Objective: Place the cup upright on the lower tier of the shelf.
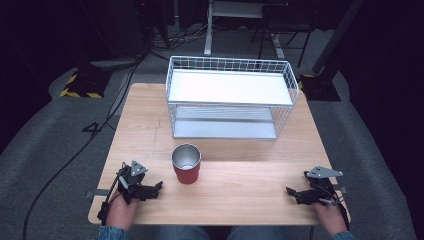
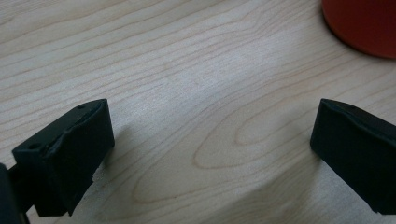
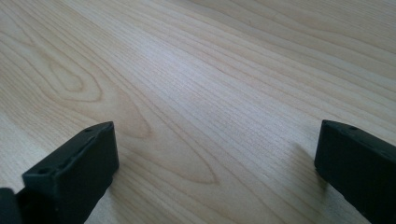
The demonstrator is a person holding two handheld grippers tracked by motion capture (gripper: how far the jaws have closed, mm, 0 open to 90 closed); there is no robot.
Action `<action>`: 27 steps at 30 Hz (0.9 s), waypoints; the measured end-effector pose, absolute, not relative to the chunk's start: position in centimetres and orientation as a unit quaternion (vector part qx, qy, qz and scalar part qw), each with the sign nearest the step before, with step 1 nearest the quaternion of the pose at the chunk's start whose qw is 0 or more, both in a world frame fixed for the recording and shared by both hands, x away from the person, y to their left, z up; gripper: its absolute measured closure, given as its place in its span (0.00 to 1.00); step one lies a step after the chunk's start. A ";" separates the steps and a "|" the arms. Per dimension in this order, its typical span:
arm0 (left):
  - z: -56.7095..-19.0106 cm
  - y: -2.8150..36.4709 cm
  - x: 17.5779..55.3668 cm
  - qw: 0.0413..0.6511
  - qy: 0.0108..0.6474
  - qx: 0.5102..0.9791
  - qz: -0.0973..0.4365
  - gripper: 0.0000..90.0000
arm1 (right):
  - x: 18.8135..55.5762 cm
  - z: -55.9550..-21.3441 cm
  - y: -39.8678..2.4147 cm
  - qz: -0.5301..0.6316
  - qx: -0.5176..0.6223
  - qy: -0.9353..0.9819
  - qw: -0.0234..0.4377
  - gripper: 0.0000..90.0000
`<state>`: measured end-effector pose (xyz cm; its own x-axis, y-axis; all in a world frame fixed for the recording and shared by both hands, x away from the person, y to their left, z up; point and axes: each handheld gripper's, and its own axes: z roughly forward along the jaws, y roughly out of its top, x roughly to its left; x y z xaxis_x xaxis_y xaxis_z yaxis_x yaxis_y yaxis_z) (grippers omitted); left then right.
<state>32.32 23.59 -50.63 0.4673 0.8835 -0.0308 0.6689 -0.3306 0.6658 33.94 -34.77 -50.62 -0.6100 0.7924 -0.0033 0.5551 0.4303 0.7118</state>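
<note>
Right now a red cup (image 1: 186, 164) with a shiny silver inside stands upright on the wooden table (image 1: 250, 190), near the front and a bit left of the middle. Behind it sits a white wire basket rack (image 1: 231, 97) with two shelves, well apart from the cup.

The left gripper (image 1: 152, 189) rests low by the table's front left corner, held by a hand (image 1: 121, 210). It points toward the cup and is near it, not touching. Its jaws are spread wide with bare wood between them, and in the left gripper view the cup (image 2: 362, 23) peeks in at the top right corner.

The right gripper (image 1: 295, 192) lies by the front right corner, far from the cup. Its jaws are wide open too, holding nothing, with just wood between them
</note>
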 end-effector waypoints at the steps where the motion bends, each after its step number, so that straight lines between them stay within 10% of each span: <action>1: -50.6 23.6 32.3 0.311 0.486 0.799 0.171 0.00 | 33.9 -50.6 -34.8 0.345 0.407 0.828 0.172 0.00; 27: -47.2 23.9 30.7 0.439 0.433 0.766 0.183 0.00 | 33.9 -50.6 -34.8 0.346 0.403 0.830 0.170 0.00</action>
